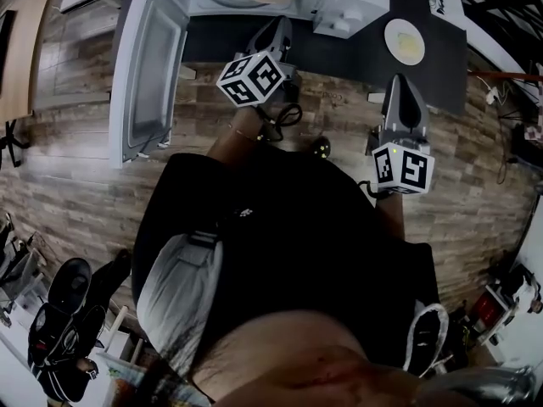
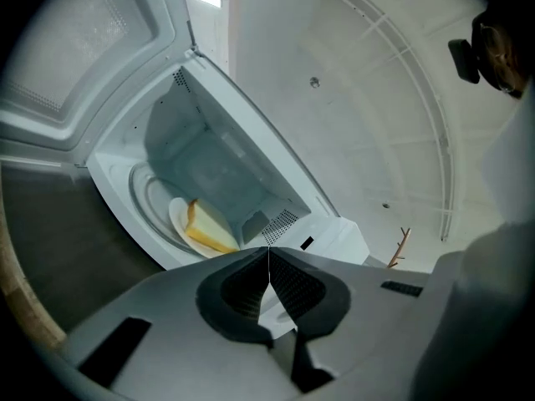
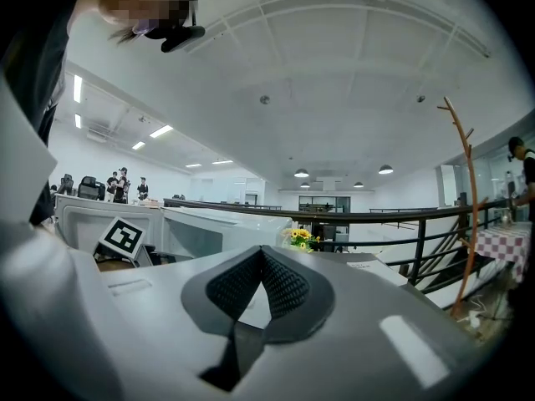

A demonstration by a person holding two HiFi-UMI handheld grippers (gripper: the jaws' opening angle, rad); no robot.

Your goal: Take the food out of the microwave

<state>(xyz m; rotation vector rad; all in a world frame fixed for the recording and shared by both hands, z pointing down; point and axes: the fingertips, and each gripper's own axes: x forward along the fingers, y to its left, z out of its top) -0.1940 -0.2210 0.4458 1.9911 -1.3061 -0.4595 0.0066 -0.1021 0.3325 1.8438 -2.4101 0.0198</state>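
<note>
Your left gripper (image 2: 269,251) is shut and empty; food (image 2: 209,230) sits at its 10 o'clock in the microwave (image 2: 201,153). Your right gripper (image 3: 262,251): shut, empty too.

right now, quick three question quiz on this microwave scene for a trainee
1. True or false: the microwave door stands open.
2. In the left gripper view, where is the yellow food? A: on a plate inside the microwave. B: on the door. C: between the jaws.
3. In a few words: how do the jaws of the left gripper stand?

Key
1. True.
2. A.
3. Shut, with nothing between them.
</note>
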